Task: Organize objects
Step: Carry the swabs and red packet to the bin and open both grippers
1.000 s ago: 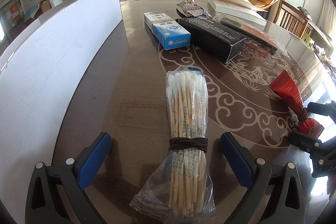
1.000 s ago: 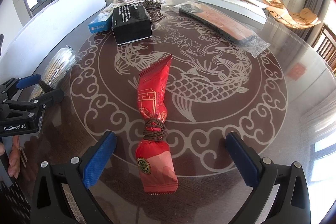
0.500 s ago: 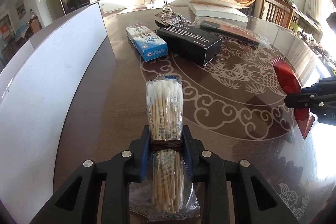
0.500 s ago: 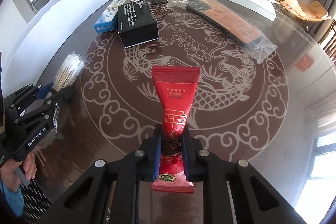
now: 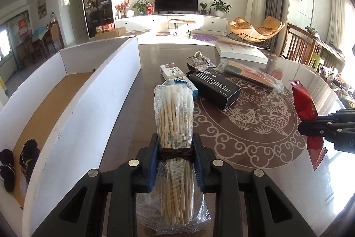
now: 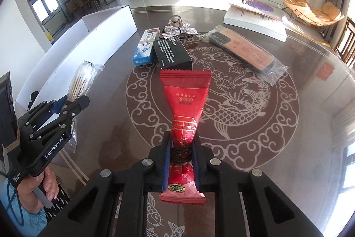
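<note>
Bag of cotton sticks (image 5: 174, 126) squeezed tight at brown band by left gripper (image 5: 175, 159), held up above table (image 5: 133, 108). Red packet (image 6: 185, 108) pinched at tied neck by right gripper (image 6: 181, 154), also held off table. White box (image 5: 93, 90) seen at left side. Black box (image 6: 172, 53) and blue box (image 6: 145, 48) lying together farther back on table.

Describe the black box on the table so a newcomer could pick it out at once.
Start at the round brown table with the pale fish-and-scroll pattern. At the far-left edge of that pattern lies the black box, flat, with small white print on its top. It touches a blue-and-white carton on its left and has crinkled silver foil packs behind it; it is the only all-black item there.
</note>
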The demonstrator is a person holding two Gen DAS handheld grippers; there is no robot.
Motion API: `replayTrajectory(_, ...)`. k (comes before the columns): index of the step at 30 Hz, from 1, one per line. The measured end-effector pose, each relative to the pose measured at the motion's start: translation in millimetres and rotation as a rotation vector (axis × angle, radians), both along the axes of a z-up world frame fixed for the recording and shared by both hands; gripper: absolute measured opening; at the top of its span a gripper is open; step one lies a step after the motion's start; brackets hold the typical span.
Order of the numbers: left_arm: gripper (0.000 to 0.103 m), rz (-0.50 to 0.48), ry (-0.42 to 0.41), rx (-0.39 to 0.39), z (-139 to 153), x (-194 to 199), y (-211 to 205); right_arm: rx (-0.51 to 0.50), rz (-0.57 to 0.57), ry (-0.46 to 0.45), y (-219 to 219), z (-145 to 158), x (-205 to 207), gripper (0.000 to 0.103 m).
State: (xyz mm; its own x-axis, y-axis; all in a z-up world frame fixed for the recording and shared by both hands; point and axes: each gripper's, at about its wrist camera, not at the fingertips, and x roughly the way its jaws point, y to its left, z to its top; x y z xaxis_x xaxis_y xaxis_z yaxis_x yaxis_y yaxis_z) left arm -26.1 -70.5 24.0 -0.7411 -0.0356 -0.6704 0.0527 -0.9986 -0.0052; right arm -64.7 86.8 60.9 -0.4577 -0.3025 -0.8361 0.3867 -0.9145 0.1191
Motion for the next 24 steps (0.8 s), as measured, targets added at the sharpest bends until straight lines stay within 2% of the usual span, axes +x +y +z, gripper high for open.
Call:
replayTrajectory(2, 0.028, 0.031, 0.027, 0.011, 16.5, 3.7, -13.7, -0.019, 0.022, 0.022, -13.6, 10.0, -1.0, 0.018)
replayTrajectory(7, 0.028, 0.133, 0.103, -0.018, 56.5, 19.4, -53.0, -0.076, 0.098, 0.062, -62.9, 32.3, -3.6, 0.018)
replayTrajectory(11, 0.028, 0.221, 0.12, -0.05, 74.7, 30.0, -91.5, -0.129, 0.175, 0.088, -114.8, 49.3, -3.6, 0.018)
replayTrajectory(18, 0.028, 0.369, 0.09, -0.09, 76.9, 45.6, -155.1, -0.187, 0.328, 0.132, -215.2, 71.9, 4.0, 0.018)
replayTrajectory(24, 0.028, 0.436, 0.032, -0.074, 63.9, 48.3, -192.9, -0.196, 0.401, 0.134, -280.6, 65.8, 7.9, 0.018)
